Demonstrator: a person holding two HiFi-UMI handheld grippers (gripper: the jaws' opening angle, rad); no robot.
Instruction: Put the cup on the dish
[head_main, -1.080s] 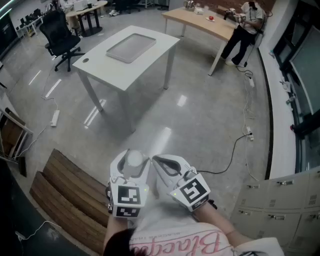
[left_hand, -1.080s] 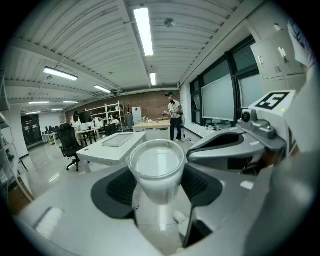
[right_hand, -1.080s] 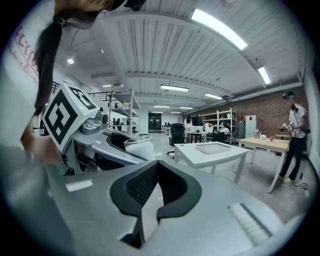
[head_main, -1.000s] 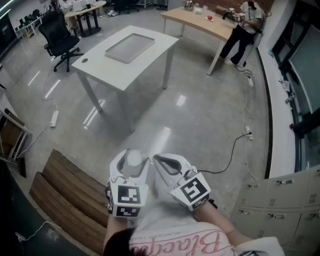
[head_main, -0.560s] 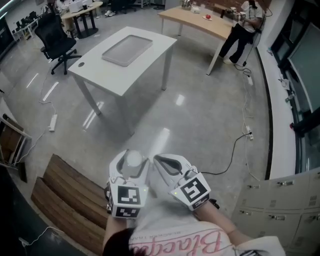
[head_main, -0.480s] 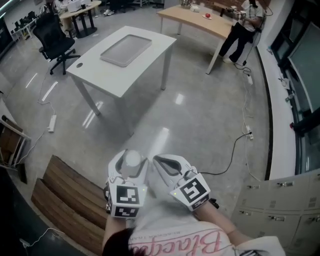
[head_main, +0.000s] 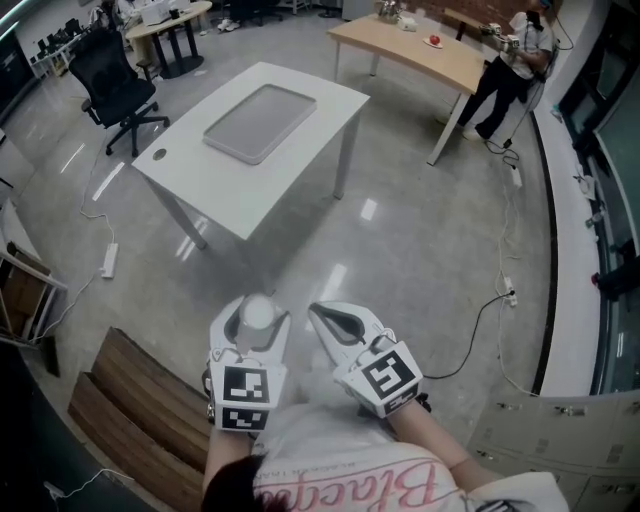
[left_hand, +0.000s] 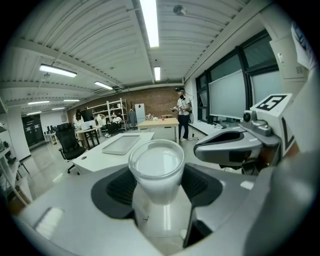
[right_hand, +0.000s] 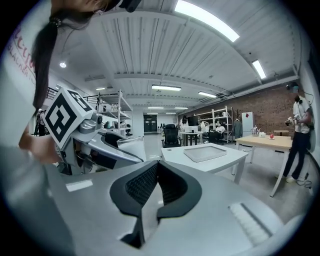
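Observation:
My left gripper (head_main: 256, 316) is shut on a clear plastic cup (head_main: 257, 309), held upright close to the person's body. In the left gripper view the cup (left_hand: 156, 169) sits between the dark pads (left_hand: 119, 186), mouth up. The right gripper (head_main: 319, 311) is just beside the left one, shut and empty; its pads (right_hand: 142, 184) meet at the tips. The dish is a flat grey tray (head_main: 260, 122) on a white table (head_main: 300, 150), several steps ahead across the floor. The tray also shows far off in both gripper views (left_hand: 121, 144) (right_hand: 205, 153).
A black office chair (head_main: 112, 88) stands left of the white table. A wooden table (head_main: 425, 52) with a person (head_main: 512, 58) beside it is at the back right. A slatted wooden bench (head_main: 125, 400) lies at my lower left. Cables (head_main: 480, 320) trail on the floor to the right.
The view has shifted a little, so the white table and tray sit slightly nearer and more to the right. Both grippers keep the same pose, the cup still in the left.

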